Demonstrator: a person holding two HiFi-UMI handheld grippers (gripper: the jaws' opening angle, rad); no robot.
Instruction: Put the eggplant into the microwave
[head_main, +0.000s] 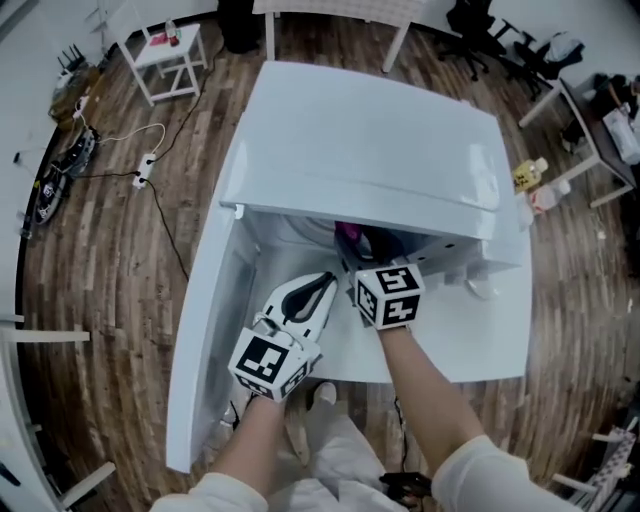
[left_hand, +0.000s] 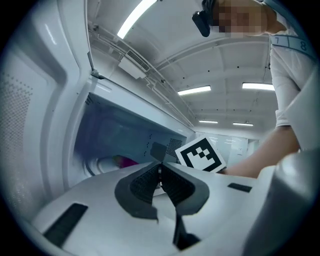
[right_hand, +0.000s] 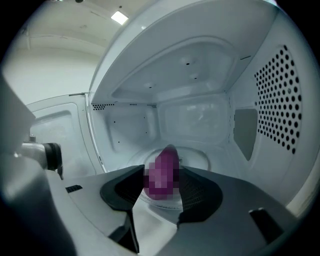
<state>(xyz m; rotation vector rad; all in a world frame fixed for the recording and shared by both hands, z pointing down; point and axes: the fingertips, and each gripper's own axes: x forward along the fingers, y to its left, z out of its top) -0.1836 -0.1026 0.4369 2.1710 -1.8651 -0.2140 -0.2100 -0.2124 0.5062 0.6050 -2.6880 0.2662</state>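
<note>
A white microwave (head_main: 370, 140) stands on a white table, its door (head_main: 205, 340) swung open to the left. My right gripper (head_main: 375, 250) reaches into the cavity and is shut on the purple eggplant (right_hand: 162, 172), which points inward over the glass turntable (right_hand: 200, 159). In the right gripper view the pads (right_hand: 192, 187) press on both sides of the eggplant. A bit of the eggplant (head_main: 349, 238) shows under the microwave's top edge. My left gripper (head_main: 328, 282) hovers in front of the opening beside the door, shut and holding nothing (left_hand: 160, 172).
The table (head_main: 470, 340) extends to the right of the microwave. On the wooden floor are a small white side table (head_main: 175, 55), a power strip with cables (head_main: 145, 165), bottles (head_main: 530, 175) and an office chair (head_main: 480, 30).
</note>
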